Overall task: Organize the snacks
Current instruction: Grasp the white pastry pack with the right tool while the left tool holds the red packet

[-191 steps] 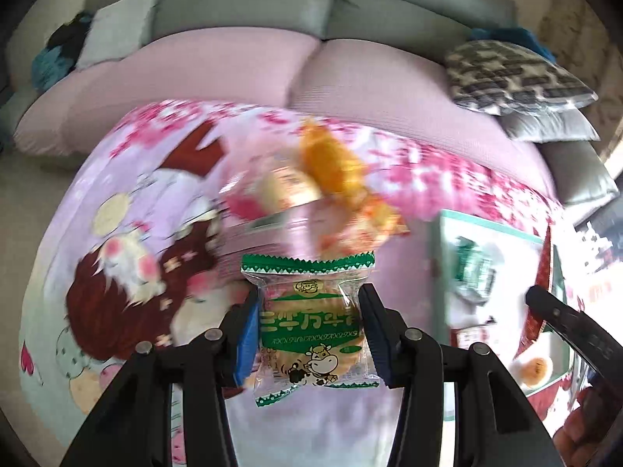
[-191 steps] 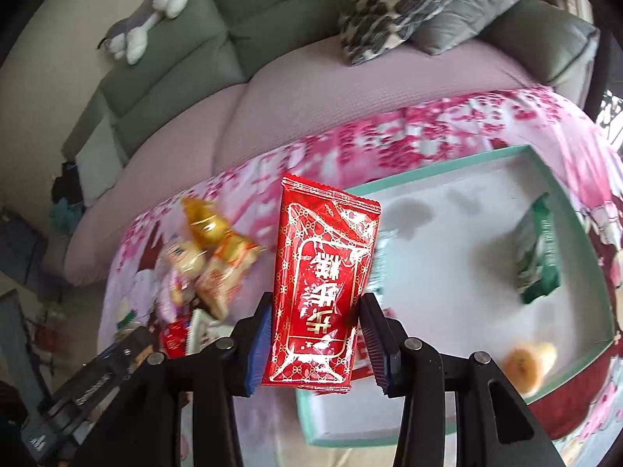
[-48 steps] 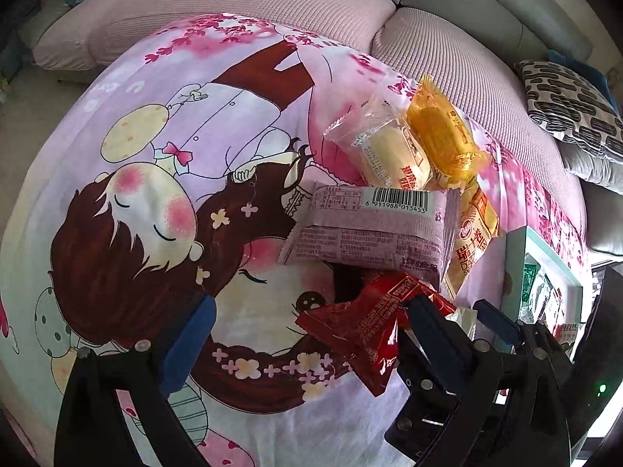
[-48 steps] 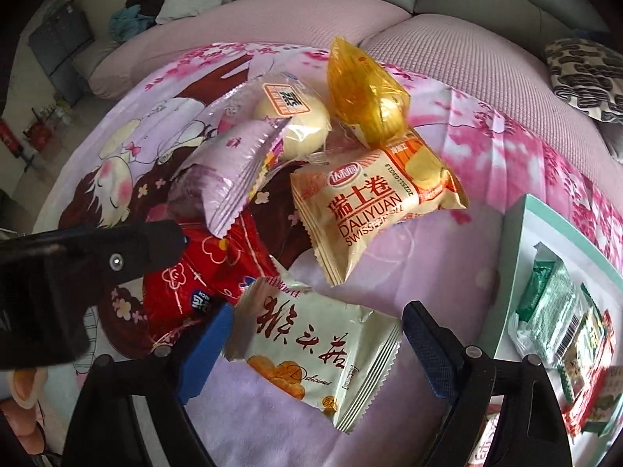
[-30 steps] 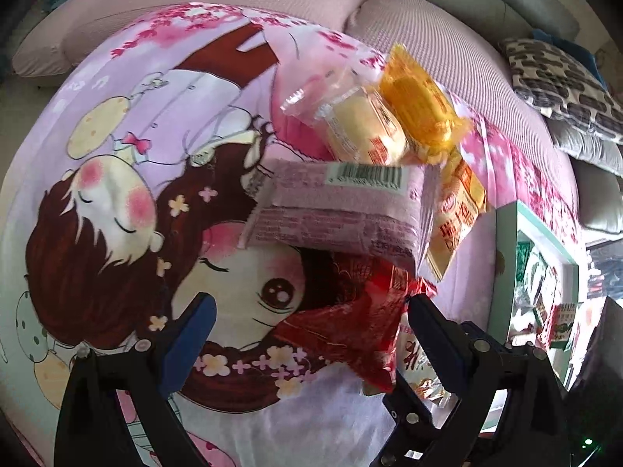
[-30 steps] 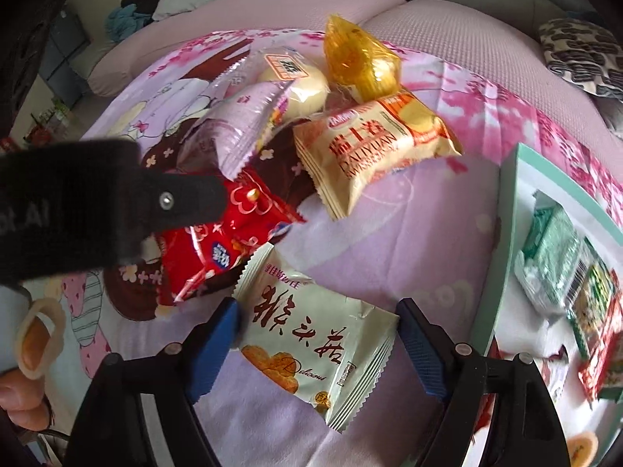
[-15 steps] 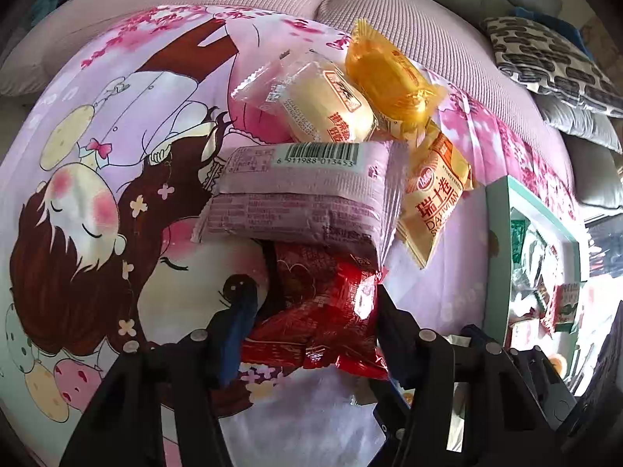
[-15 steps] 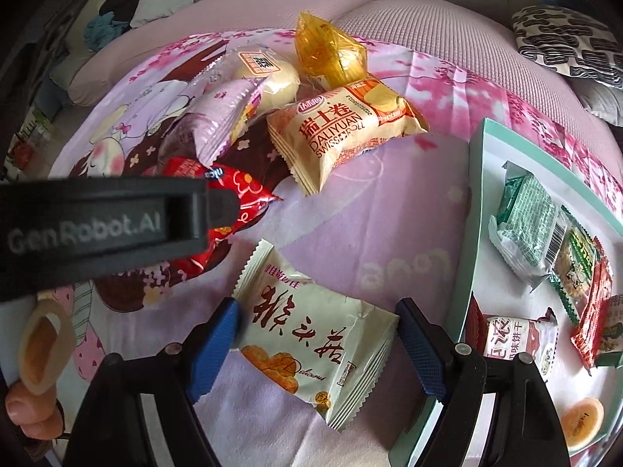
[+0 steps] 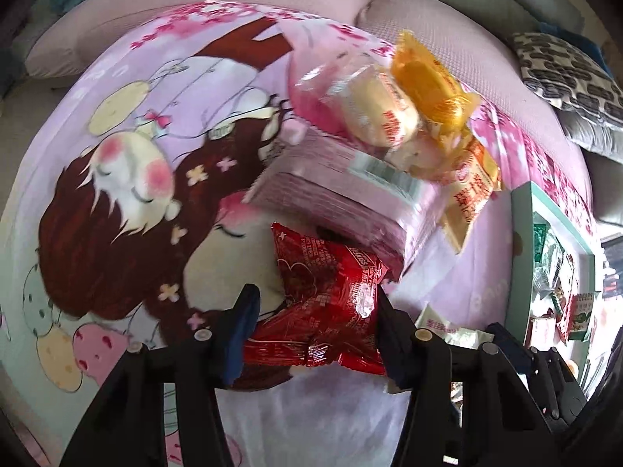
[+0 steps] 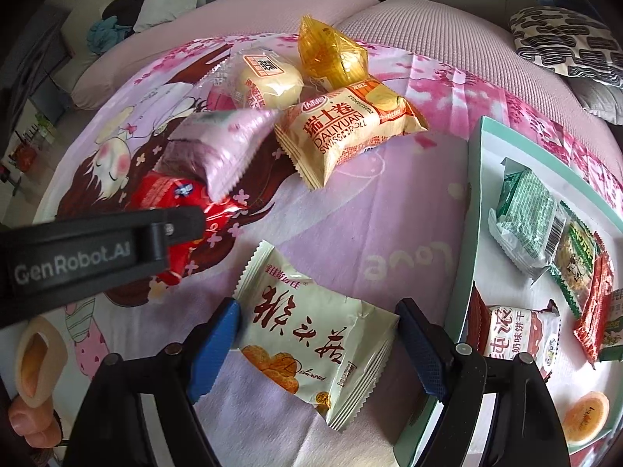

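Observation:
My left gripper (image 9: pixel 313 321) is shut on a red snack packet (image 9: pixel 323 295), its far end tucked under a lilac packet (image 9: pixel 350 198); the red packet also shows in the right wrist view (image 10: pixel 171 198). My right gripper (image 10: pixel 317 334) is open around a cream packet with brown lettering (image 10: pixel 315 334) that lies on the pink cartoon cloth (image 10: pixel 389 210); its fingers stand at either side, slightly apart from it. A teal-rimmed white tray (image 10: pixel 473 179) at the right holds several packets.
A Swiss roll packet (image 10: pixel 342 132), a pale bun packet (image 10: pixel 268 78) and an orange packet (image 10: pixel 331 52) lie in a pile behind. A pink sofa (image 10: pixel 428 27) with a patterned cushion (image 10: pixel 564 43) runs along the back. The left gripper's arm (image 10: pixel 89 253) crosses the right view.
My left gripper has closed on the red packet and lifted its near end a little. My right gripper has stayed open around the cream packet, with its fingers slightly nearer.

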Available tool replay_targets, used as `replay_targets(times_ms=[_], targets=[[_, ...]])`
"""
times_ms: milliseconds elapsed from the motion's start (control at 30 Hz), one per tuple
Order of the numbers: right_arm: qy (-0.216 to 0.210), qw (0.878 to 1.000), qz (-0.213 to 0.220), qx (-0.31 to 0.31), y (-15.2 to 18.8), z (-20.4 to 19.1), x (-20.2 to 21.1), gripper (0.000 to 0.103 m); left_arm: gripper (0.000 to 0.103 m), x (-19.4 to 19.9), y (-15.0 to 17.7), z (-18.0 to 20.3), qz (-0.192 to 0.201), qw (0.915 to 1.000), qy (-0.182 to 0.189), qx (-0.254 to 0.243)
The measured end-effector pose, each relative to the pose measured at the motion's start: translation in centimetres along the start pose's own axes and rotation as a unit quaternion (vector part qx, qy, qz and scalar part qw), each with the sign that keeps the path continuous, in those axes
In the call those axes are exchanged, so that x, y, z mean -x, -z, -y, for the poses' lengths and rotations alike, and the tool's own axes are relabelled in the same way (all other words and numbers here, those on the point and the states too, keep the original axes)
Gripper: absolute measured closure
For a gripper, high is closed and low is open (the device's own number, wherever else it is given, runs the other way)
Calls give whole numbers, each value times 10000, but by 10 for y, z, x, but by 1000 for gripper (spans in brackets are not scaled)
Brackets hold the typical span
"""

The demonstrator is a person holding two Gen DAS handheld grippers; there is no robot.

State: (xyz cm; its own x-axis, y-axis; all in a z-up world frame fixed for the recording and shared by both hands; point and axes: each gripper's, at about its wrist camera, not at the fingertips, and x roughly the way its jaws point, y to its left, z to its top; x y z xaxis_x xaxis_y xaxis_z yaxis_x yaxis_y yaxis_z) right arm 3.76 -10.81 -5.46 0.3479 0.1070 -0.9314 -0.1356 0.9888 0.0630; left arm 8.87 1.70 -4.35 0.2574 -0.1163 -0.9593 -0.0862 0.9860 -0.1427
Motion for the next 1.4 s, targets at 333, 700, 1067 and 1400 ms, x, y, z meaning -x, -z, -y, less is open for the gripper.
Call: replay_targets(times_ms=[333, 700, 1067, 1400], targets=[[-419, 9988, -107, -222, 8, 6, 8, 19, 45, 9, 20, -25, -2, 9999, 21, 139], [-523, 9983, -244, -23, 18, 1, 12, 17, 45, 11, 19, -28, -66, 9997, 34, 251], [-186, 9966, -181, 782, 25, -12, 19, 12, 45, 13, 19, -30, -56, 9993, 51, 359], [-6, 9946, -258, 1005, 26, -23, 6, 12, 45, 13, 19, -30, -49, 9992, 37, 396]])
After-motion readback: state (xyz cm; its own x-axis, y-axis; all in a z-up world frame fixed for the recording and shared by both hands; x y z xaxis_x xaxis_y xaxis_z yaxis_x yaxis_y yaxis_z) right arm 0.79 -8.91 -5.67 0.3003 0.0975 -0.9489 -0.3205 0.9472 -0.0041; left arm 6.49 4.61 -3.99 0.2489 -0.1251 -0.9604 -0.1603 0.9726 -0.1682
